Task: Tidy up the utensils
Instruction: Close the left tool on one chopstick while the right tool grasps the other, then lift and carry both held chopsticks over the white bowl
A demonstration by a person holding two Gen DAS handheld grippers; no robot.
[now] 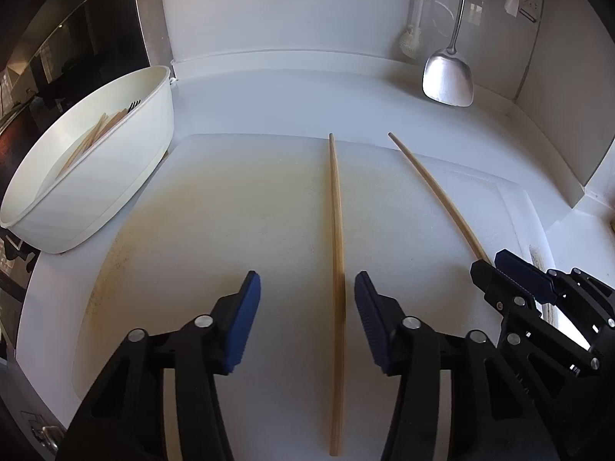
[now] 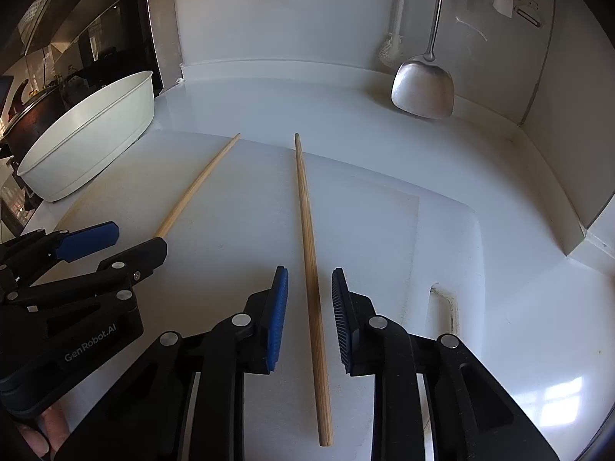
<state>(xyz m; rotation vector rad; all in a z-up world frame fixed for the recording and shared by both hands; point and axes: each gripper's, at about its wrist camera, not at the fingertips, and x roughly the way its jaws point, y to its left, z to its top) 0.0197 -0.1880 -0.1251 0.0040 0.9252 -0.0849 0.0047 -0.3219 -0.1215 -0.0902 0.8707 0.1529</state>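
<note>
With both tools lowered over the white plastic cutting board (image 1: 238, 207), the left gripper (image 1: 306, 288) has its blue pads spread to either side of one long bamboo chopstick (image 1: 337, 253), not touching it. The right gripper (image 2: 309, 282) is likewise spread around the second bamboo chopstick (image 2: 309, 238); both sticks lie flat, well apart. More chopsticks rest in the white oval tub (image 1: 127, 176) at the board's left; a steel spatula (image 1: 447, 77) hangs behind.

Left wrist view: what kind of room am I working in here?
Most likely a home kitchen counter. A metal spatula and a dish brush hang against the white backsplash, two chopsticks lie on a white cutting board, and a white tub at the left holds more chopsticks.
</note>
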